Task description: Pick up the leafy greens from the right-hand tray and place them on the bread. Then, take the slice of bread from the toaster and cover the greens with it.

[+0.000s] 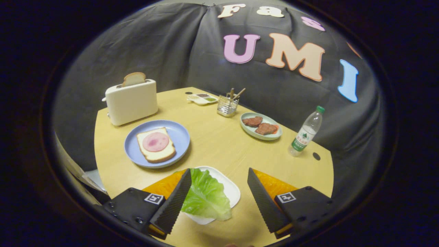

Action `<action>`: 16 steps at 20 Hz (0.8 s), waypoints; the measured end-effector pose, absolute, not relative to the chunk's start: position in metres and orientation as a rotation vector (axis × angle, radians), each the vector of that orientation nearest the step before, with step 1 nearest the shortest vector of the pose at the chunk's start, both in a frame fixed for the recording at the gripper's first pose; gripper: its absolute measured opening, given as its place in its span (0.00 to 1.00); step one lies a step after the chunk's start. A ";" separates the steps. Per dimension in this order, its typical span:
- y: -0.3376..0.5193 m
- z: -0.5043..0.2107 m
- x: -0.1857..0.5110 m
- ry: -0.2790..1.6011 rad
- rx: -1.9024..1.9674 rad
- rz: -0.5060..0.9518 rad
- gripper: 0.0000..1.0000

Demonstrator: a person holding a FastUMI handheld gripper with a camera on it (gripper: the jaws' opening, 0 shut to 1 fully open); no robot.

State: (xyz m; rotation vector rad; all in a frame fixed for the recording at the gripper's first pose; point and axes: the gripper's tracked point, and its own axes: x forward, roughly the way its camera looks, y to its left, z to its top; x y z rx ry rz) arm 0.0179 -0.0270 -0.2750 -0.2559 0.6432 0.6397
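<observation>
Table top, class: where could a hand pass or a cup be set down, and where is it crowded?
The table is bare between the blue plate and the meat plate, and between the lettuce tray and the water bottle. It is crowded at the back around the toaster, sauce dish and utensil holder. The open tongs straddle the lettuce.

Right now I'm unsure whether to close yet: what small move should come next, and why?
Probably ease the hand-held gripper, fingers open, slightly left and down. The lettuce leaf on the white tray lies beside the left finger, off-centre in the gap, with the right finger well clear.
</observation>
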 end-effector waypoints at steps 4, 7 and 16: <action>-0.024 -0.308 0.014 0.732 -0.247 0.702 1.00; -0.025 -0.330 0.009 0.798 -0.259 0.734 1.00; -0.028 -0.368 -0.007 0.947 -0.219 0.775 1.00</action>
